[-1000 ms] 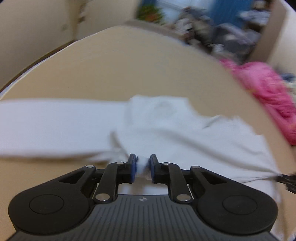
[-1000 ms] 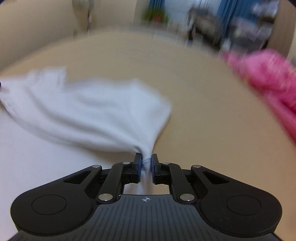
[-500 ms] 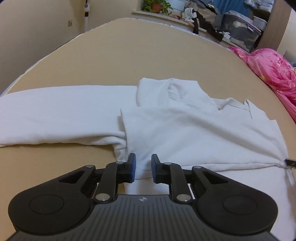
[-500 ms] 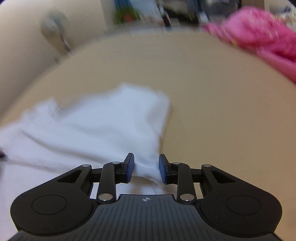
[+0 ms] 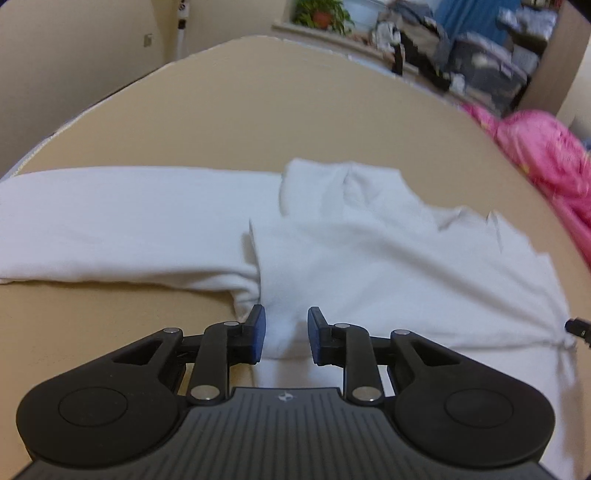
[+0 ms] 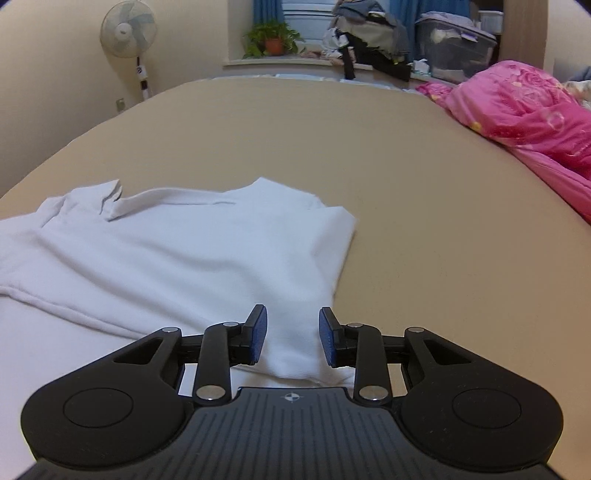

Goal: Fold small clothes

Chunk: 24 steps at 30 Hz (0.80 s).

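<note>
On the tan bed (image 6: 406, 192) lies a white shirt (image 5: 388, 266), partly folded, its lower part doubled up over the chest. One long sleeve (image 5: 122, 229) stretches flat across the sheet to the left, and the collar (image 6: 162, 195) points toward the far edge.

At the shirt's near left edge, the left claw (image 5: 284, 334) sits low with its blue pads spread; a soft hump of cloth lies between them, and neither pad presses it. At the near right corner of the fold, the right claw (image 6: 291, 334) is spread as well, with the white hem lying loose between its pads. In the left wrist view a small pinched tuft of cloth shows at the shirt's right edge, next to a dark tip at the frame edge.

A pink quilt (image 6: 528, 122) is bunched along the bed's right side, well apart from the shirt. Beyond the bed stand a fan (image 6: 127, 31), a potted plant (image 6: 271, 38) on the sill and a heap of clothes (image 6: 369, 33).
</note>
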Tool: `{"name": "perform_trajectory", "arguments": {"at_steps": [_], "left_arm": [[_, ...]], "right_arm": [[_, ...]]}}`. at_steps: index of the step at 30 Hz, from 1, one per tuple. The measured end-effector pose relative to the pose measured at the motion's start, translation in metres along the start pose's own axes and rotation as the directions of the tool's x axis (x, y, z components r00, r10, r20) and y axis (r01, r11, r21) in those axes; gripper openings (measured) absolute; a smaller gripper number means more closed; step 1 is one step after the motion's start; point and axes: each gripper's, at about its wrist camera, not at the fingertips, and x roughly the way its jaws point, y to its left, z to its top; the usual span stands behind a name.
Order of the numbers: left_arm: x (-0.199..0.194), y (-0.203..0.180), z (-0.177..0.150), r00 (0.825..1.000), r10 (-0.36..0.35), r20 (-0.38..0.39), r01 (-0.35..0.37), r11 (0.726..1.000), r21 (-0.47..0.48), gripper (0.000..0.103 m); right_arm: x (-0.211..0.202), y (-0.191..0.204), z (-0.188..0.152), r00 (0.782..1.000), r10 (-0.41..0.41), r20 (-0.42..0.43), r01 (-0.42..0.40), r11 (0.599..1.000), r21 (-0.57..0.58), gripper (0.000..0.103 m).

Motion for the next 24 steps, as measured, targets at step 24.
{"name": "perform_trajectory", "arguments": {"at_steps": [24], "left_arm": [[-0.008,-0.018,0.003,0.999,0.043,0.006,-0.043,0.98,0.195,0.0]], "right_arm": [[0.006,0.001,-0.001,0.999,-0.044,-0.014,0.044,0.999,0.028,0.033]]}}
